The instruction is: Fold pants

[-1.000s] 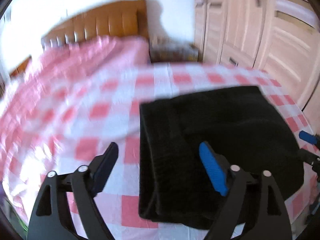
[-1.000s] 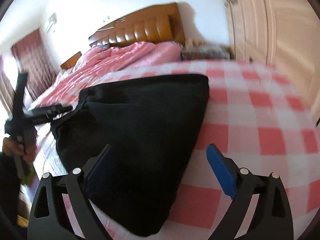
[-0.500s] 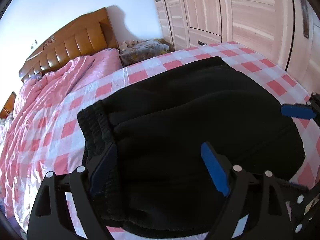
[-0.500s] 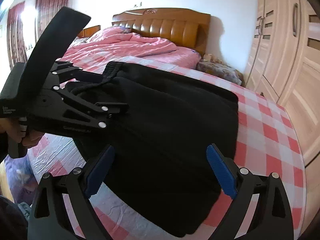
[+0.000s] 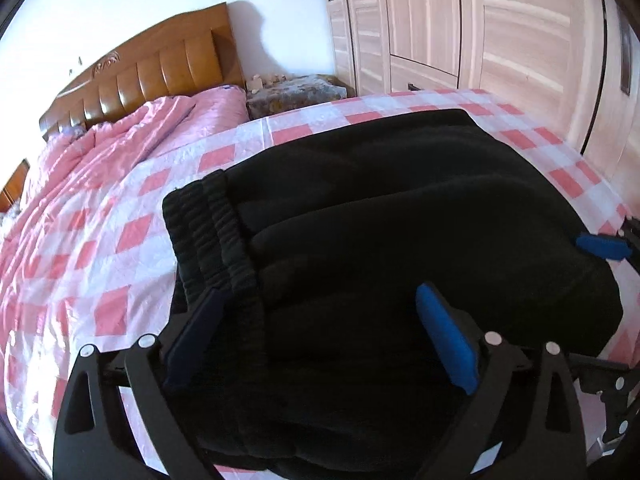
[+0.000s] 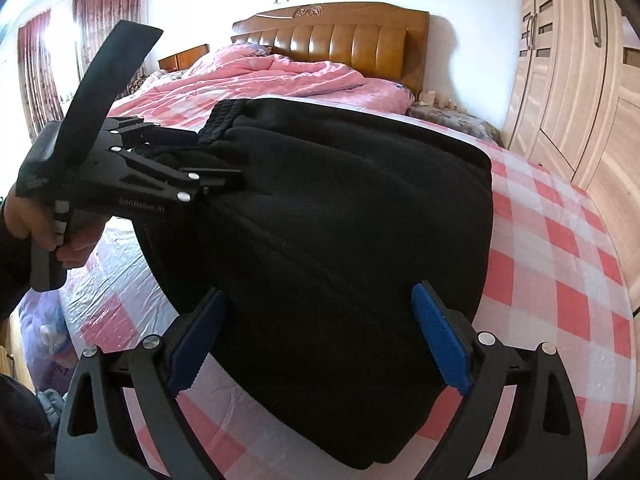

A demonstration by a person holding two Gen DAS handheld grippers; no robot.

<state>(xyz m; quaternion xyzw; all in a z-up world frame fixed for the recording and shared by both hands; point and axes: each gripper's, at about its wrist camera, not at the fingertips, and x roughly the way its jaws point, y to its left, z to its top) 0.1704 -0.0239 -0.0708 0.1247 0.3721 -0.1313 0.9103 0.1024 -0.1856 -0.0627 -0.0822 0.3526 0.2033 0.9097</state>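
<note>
Big bed (image 6: 560,248) in pink-checked sheet, wooden headboard (image 6: 340,36) at the back. Black pants (image 6: 340,240) lying folded across the near end. Left gripper (image 5: 320,332) over the waistband, jaws just been opening, gripping nothing. Right gripper (image 6: 320,336) spread wide too, just straddling fabric.

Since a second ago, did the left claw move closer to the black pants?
Yes. The left claw, jaws just opening wider, has come down over the black pants; before, one finger sat over the checked bed sheet, now both straddle the ribbed waistband.
</note>
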